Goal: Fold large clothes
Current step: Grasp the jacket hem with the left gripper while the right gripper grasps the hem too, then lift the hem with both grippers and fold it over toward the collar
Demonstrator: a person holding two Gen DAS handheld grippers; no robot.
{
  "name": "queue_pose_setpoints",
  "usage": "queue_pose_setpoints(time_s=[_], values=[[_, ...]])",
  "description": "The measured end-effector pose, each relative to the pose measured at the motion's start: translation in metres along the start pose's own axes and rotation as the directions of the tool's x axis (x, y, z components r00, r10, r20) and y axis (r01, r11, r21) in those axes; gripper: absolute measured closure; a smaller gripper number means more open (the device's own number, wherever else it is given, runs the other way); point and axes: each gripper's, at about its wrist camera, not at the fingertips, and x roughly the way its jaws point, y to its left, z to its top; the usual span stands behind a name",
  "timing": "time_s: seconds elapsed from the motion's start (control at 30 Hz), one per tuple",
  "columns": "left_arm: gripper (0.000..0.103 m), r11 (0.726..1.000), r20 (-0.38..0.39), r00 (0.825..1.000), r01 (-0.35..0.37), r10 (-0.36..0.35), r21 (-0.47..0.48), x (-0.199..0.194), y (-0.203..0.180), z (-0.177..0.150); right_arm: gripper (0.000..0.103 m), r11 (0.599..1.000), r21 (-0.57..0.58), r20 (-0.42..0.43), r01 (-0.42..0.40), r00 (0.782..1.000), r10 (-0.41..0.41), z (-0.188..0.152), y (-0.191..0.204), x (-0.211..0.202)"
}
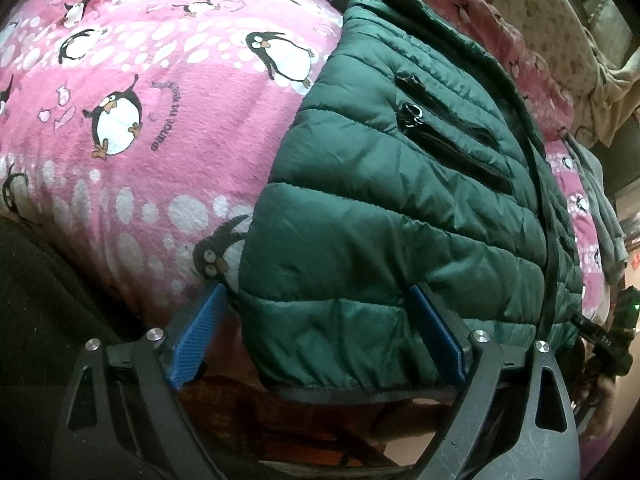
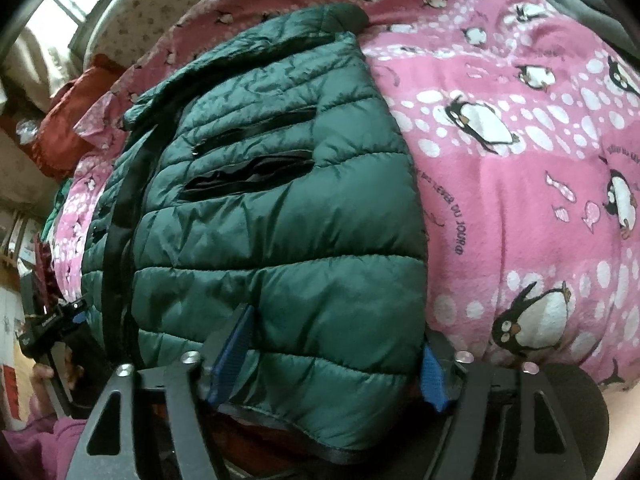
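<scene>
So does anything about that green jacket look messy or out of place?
Mostly no. The jacket lies fairly flat on the penguin blanket, with its hem hanging over the near edge. The oddity is its pockets: one zip gapes open with dark lining bunched inside. Both grippers' fingers straddle the hem, open.

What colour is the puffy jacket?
Dark green puffer jacket with black zips, clearest in the right wrist view.

pink penguin blanket (image 1: pixel 160 112) spread out flat, white dots all over | beige spotted sheet (image 1: pixel 532 12) seen at the far edge | red cloth (image 2: pixel 68 120) bunched beside it
</scene>
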Motion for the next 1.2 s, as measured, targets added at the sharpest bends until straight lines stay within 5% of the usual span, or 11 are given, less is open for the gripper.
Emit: queue_pose_setpoints(time_s=[0.23, 0.37, 0.43, 0.63, 1.2], values=[[0.049, 0.999, 0.013, 1.000, -0.015, 0.014, 0.046, -0.006, -0.011, -0.002, 0.077, 0.996, -0.093, 0.045, 0.007, 0.999, -0.003, -0.003, 0.013, -0.012], [0.081, 0.999, 0.031, 0.999, -0.013, 0.012, 0.051, -0.013, -0.011, -0.001, 0.085, 0.994, -0.106, 0.079, -0.014, 0.997, 0.023, 0.001, 0.016, -0.021], [0.088, 0.999, 0.052, 0.999, 0.003, -0.006, 0.051, -0.023, -0.011, 0.002, 0.087, 0.994, -0.107, 0.101, -0.032, 0.994, 0.042, 0.003, 0.018, -0.026], [0.091, 0.997, 0.116, 0.991, 0.055, -0.060, 0.046, -0.047, -0.011, 0.019, 0.088, 0.988, -0.099, 0.195, -0.115, 0.972, 0.132, 0.020, 0.021, -0.053], [0.091, 0.996, 0.344, 0.936, 0.061, -0.079, 0.062, -0.089, -0.048, 0.096, 0.088, 0.989, -0.091, 0.359, -0.115, 0.923, 0.140, 0.096, 0.036, -0.075]])
